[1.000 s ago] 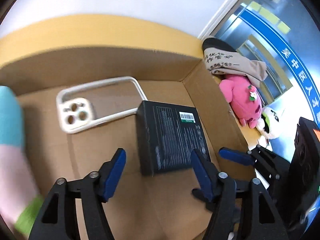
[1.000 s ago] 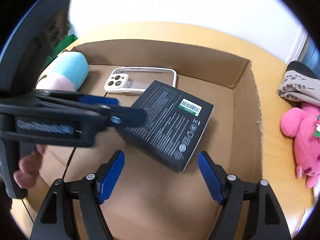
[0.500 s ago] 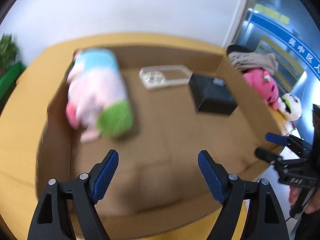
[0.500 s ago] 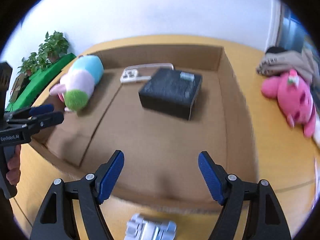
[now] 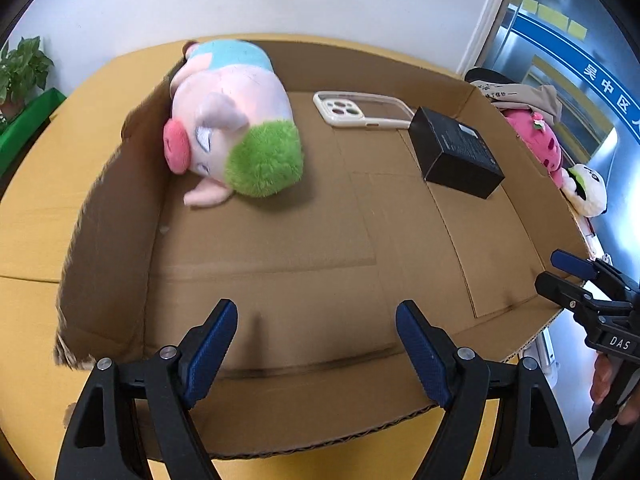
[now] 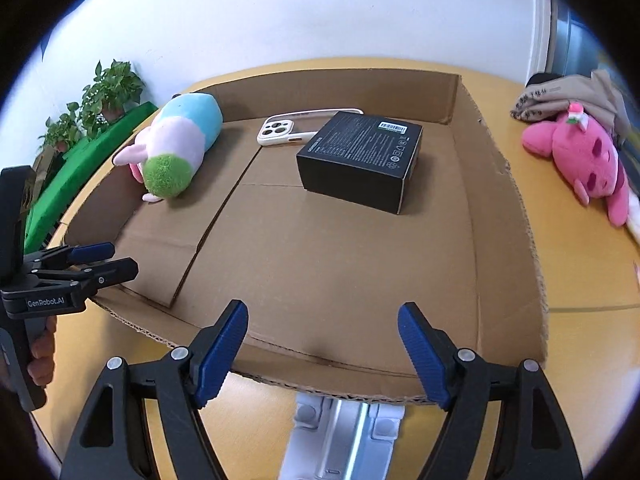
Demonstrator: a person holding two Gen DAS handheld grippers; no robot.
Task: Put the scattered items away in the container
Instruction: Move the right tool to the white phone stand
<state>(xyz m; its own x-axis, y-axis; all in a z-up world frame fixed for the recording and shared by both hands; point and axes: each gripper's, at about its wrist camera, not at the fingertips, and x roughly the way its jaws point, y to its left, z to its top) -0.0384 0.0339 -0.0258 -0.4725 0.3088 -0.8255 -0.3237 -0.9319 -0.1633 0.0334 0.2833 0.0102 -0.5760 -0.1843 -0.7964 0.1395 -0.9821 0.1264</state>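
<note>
The left gripper [image 5: 316,344] is hovering over the near wall of the cardboard box [image 5: 120,216], its blue-padded fingers [image 5: 210,344] standing spread apart with nothing between them. The right gripper [image 6: 322,346] is hanging at the same near edge, also spread wide and holding nothing; in the left wrist view it is showing at the far right, a hand [image 5: 612,384] wrapped around its handle.

White lettering reading "DAS" is showing on the right gripper's body, and "GenRobot.AI" is printed on the left gripper's side in the right wrist view. The black box [image 6: 360,156] is carrying a barcode sticker and rows of small white print (too fine to read).

Ahead of both grippers, the cardboard box is sitting open on the yellow tabletop [image 6: 580,264]. Inside it, a pig plush toy [image 5: 232,124] with a green tuft is lying far ahead and to the left of the left gripper, against the box's left wall. A cream phone case [image 5: 360,114] is lying flat near the far wall, and the black box is resting just beside it, ahead and right of the left gripper.

Outside the box, ahead and well to the right of the right gripper, a pink plush toy [image 6: 584,160] is lying on the tabletop beside a beige cloth [image 6: 568,96] with dark writing. A white and silver object [image 6: 344,436] is lying just below the right gripper.
</note>
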